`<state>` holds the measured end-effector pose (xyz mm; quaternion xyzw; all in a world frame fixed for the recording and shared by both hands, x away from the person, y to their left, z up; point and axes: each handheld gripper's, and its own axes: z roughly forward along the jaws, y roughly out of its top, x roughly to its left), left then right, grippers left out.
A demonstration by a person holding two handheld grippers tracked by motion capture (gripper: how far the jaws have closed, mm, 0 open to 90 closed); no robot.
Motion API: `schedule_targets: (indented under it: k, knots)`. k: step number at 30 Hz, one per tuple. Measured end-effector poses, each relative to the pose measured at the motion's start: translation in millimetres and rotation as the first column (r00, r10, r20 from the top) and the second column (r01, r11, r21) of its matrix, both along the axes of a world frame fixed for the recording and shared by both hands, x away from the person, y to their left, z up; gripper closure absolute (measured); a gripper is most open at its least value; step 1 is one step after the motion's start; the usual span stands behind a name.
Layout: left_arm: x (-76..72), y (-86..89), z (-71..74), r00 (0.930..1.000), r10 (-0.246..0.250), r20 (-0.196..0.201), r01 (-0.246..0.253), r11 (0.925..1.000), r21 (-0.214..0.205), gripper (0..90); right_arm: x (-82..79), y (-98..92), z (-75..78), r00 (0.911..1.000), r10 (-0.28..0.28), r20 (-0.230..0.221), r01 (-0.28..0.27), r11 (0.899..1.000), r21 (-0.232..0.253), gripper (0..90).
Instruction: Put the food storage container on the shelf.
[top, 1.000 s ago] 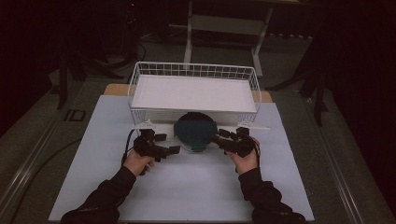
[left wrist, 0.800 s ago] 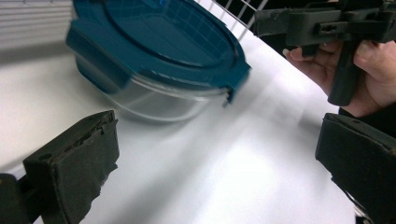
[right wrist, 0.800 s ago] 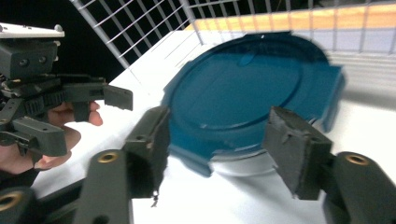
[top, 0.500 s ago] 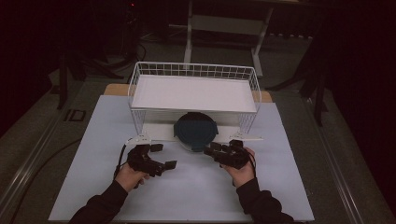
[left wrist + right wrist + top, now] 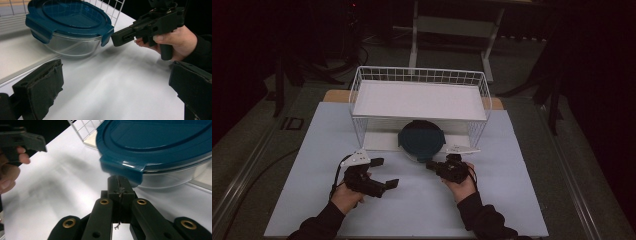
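We see a glass container with a blue lid on the table under the white wire rack, our left gripper spread wide, our right gripper pressed together just before a lid tab.

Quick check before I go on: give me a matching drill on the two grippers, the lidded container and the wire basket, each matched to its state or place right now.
Things:
1. left gripper
2. right gripper
3. glass container
4. wire basket

States:
A. raised on wire legs, flat white tray on top
B. jaws pressed together, tip near a lid tab
C. jaws wide apart, nothing between
D. teal lid on, partly under the basket

Pairs: 1-C, 2-B, 3-D, 4-A
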<state>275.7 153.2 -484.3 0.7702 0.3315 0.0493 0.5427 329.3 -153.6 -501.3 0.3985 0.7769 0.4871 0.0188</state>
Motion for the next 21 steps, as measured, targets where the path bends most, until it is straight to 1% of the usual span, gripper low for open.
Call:
schedule_targets:
  k: [2, 4, 5, 7, 9, 13, 14, 16, 17, 18, 21]
  knots:
    - [-0.8, 0.7, 0.3, 0.9999, 0.007, 0.013, -0.007, 1.0, 0.0, 0.0, 2.3, 0.7, -0.5, 1.0, 0.0, -0.001, 0.0, 1.0, 0.006, 89.9]
    - [-0.7, 1.0, -0.1, 0.9999, 0.007, 0.011, -0.007, 1.0, -0.003, 0.0, 3.0, 1.7, -0.5, 1.0, 0.0, -0.002, 0.0, 1.0, 0.005, 89.9]
    - [-0.7, 1.7, -1.3, 0.9998, 0.014, 0.014, -0.014, 0.9999, -0.005, 0.0, 4.6, 3.9, -0.5, 1.0, -0.002, 0.005, 0.002, 1.0, 0.001, 89.9]
    - [-0.6, 1.9, -2.6, 0.9998, 0.017, 0.013, -0.017, 0.9998, -0.011, 0.0, 7.3, 6.1, -0.8, 1.0, -0.004, -0.001, 0.004, 1.0, 0.007, 89.9]
    - [-0.8, 1.8, -3.4, 0.9996, 0.022, 0.019, -0.022, 0.9998, -0.002, 0.0, 10.4, 8.9, -0.9, 1.0, -0.006, 0.004, 0.006, 1.0, 0.006, 89.9]
    - [-0.9, 2.1, -4.8, 0.9995, 0.022, 0.023, -0.022, 0.9997, -0.009, 0.0, 19.6, 14.2, -1.2, 0.9999, -0.015, 0.007, 0.015, 1.0, 0.008, 89.9]
    - [-0.9, 2.1, -4.8, 0.9995, 0.022, 0.023, -0.022, 0.9997, -0.009, 0.0, 19.6, 14.2, -1.2, 0.9999, -0.015, 0.007, 0.015, 1.0, 0.008, 89.9]
    - [-1.1, 2.2, -5.3, 0.9995, 0.021, 0.025, -0.021, 0.9998, -0.006, 0.0, 27.2, 18.0, -2.2, 0.9997, -0.024, 0.011, 0.024, 1.0, 0.004, 89.9]
    - [-1.3, 2.2, -5.4, 0.9995, 0.02, 0.026, -0.02, 0.9998, -0.009, 0.0, 27.2, 18.0, -2.2, 0.9997, -0.024, 0.011, 0.024, 1.0, 0.004, 89.9]
    - [-1.5, 2.3, -5.4, 0.9994, 0.021, 0.027, -0.021, 0.9997, -0.011, 0.0, 32.0, 19.8, -3.1, 0.9993, -0.037, 0.008, 0.037, 0.999, 0.006, 89.9]
    - [-1.9, 2.5, -5.0, 0.9993, 0.021, 0.03, -0.021, 0.9997, -0.011, 0.0, 38.6, 21.5, -4.2, 0.9987, -0.05, 0.003, 0.05, 0.999, 0.008, 89.9]
